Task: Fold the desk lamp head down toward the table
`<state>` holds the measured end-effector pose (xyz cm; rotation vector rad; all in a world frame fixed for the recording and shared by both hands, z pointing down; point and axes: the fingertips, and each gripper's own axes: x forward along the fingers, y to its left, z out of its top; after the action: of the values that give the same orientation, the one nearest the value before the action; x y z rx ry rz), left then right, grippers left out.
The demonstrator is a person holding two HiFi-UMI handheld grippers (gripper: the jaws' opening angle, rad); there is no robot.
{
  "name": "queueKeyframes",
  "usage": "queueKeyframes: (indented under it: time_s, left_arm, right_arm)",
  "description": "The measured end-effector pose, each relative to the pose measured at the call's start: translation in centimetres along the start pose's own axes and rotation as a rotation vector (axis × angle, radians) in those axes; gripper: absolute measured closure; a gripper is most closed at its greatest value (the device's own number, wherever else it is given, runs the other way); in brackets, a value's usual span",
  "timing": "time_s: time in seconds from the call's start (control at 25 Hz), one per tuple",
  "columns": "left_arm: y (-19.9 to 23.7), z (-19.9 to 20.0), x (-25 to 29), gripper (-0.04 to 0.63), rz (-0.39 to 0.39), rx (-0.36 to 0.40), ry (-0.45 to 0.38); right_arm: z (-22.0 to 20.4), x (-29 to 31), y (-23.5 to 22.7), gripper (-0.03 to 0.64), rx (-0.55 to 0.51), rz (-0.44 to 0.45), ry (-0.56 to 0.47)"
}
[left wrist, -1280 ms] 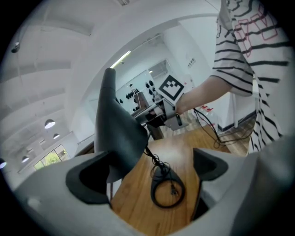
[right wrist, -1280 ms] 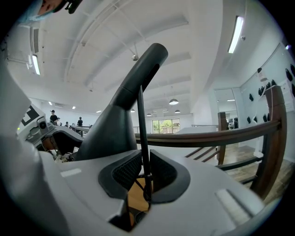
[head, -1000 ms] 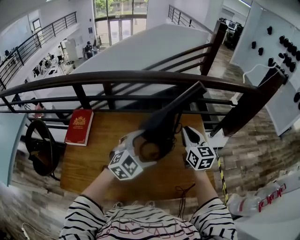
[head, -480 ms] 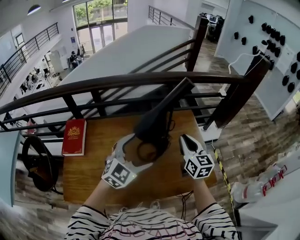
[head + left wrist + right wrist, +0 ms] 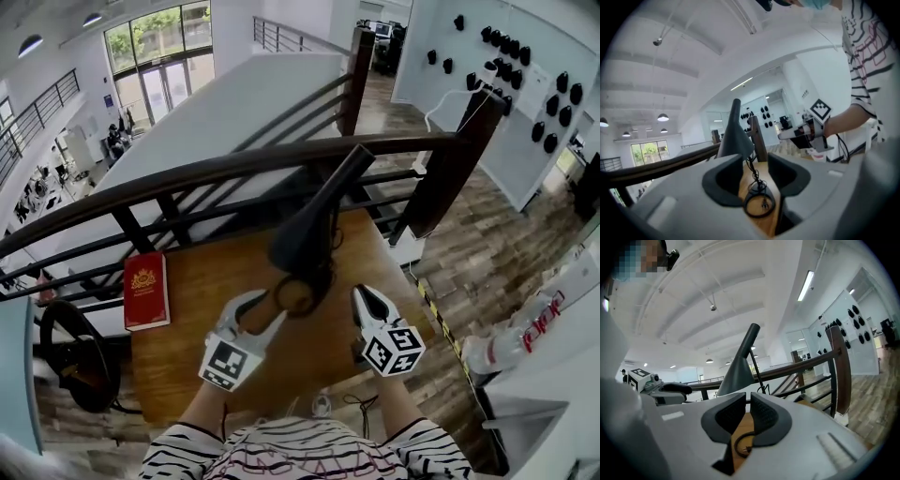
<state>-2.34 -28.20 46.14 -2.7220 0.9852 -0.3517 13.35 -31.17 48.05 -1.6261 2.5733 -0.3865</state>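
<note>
The black desk lamp [image 5: 305, 239] stands on the wooden table [image 5: 187, 272], its cone head tipped down over its ring base [image 5: 293, 296] and its arm sloping up to the rail. My left gripper [image 5: 255, 314] is just short of the base on the left. Its jaws have just been closing, a gap still stands between them, and nothing is in it. In the left gripper view [image 5: 755, 164] the lamp head [image 5: 736, 138] and cord lie beyond the jaws. My right gripper [image 5: 367, 302] is to the right of the base, shut and empty, and the lamp head [image 5: 738, 371] is ahead of it.
A dark wooden railing [image 5: 234, 164] runs behind the table, with a thick post [image 5: 445, 173] at the right. A red book [image 5: 145, 291] lies at the table's left edge. A black round chair [image 5: 75, 361] stands on the left, a white counter [image 5: 562, 394] on the right.
Both grippers have drawn back from the lamp toward the person. The left jaws, wide apart beside the lamp head before, now stand much narrower. The head view has swung to the right.
</note>
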Motion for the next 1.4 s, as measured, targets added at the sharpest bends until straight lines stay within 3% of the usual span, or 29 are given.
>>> queueKeyframes:
  time_s: [0.08, 0.28, 0.72, 1.4]
  left_arm:
    - [-0.1, -0.3, -1.7, 0.479, 0.001, -0.035, -0.014]
    - [-0.3, -0.5, -5.4, 0.592, -0.011, -0.099, -0.055]
    - [-2.1, -3.2, -10.9, 0.594, -0.078, -0.194, -0.068]
    - [-5.4, -5.7, -17.2, 0.594, -0.132, -0.231, -0.058]
  right_arm:
    - [-0.5, -1.2, 1.6, 0.588, 0.015, -0.017, -0.008]
    - [-1.7, -4.0, 5.2, 0.591, 0.052, -0.067, -0.024]
    - [-5.1, -8.9, 10.8, 0.606, 0.091, -0.169, -0.039]
    - [-9.8, -13.7, 17.1, 0.614, 0.123, -0.232, -0.024]
